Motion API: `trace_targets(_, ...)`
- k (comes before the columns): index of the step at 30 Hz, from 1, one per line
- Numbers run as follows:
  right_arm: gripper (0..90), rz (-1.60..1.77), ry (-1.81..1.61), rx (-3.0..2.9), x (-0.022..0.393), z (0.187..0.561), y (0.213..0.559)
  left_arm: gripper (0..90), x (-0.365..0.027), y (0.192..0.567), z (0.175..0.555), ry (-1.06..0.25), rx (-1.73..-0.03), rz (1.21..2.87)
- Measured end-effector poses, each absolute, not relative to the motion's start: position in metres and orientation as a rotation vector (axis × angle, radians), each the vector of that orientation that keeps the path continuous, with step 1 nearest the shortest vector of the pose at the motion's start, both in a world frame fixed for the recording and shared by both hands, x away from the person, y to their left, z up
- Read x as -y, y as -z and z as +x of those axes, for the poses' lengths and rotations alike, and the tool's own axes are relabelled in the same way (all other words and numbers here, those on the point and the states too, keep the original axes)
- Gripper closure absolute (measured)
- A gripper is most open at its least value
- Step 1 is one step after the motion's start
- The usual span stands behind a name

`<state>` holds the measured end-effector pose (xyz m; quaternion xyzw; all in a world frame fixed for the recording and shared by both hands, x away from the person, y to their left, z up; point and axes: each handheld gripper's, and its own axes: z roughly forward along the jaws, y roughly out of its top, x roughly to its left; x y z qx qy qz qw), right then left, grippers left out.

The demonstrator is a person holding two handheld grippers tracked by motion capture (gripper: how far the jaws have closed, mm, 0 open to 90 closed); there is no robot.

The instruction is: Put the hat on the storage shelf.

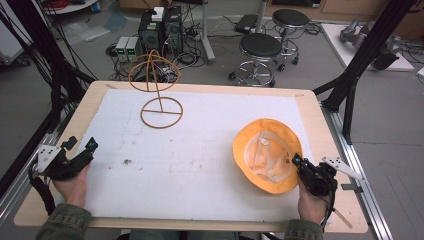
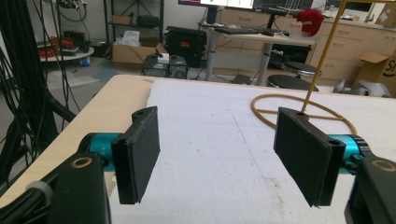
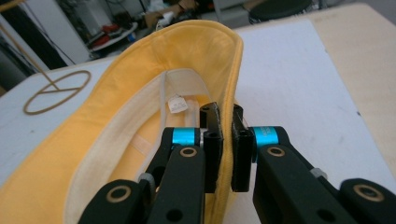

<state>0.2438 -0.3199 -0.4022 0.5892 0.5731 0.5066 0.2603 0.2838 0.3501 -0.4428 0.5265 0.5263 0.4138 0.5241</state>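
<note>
A yellow bucket hat [image 1: 267, 152] lies upside down on the white mat at the right, its pale lining facing up. My right gripper [image 1: 300, 164] is shut on the near right part of the hat's brim [image 3: 225, 154], the yellow cloth pinched between both pads. A wooden wire hat stand [image 1: 160, 95] rises from its ring base at the back left of the mat. My left gripper [image 1: 81, 145] rests near the mat's left edge, jaws open with nothing between them [image 2: 215, 154]. The stand's ring base [image 2: 303, 109] lies beyond those jaws.
The white mat [image 1: 200, 150] covers most of the wooden table [image 1: 320, 125]. Black frame posts stand at both sides. Stools and computer boxes sit on the floor past the far edge.
</note>
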Motion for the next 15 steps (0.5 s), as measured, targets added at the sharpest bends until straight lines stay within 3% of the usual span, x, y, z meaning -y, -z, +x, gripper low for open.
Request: trace_targets(15,86.8,1.260,-1.480,-1.535,0.279,0.234,0.388,31.6,-0.348,0.442,0.282,-0.970,-1.252,1.249)
